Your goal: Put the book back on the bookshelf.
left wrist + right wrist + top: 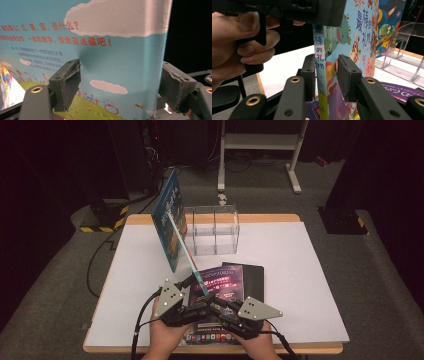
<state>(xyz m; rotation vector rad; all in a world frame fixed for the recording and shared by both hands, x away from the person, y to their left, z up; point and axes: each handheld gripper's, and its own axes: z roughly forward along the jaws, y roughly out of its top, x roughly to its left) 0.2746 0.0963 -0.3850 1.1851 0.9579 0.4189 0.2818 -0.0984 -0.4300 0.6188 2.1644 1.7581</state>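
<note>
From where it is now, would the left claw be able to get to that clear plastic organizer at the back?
Probably not directly. The upright blue book stands between the left claw and the clear organizer, so it would have to go around it.

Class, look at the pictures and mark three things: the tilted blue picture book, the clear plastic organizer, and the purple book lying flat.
blue picture book (169, 215), high view, on its front cover.
clear plastic organizer (214, 231), high view, on its middle divider.
purple book (224, 281), high view, on its cover.
</note>
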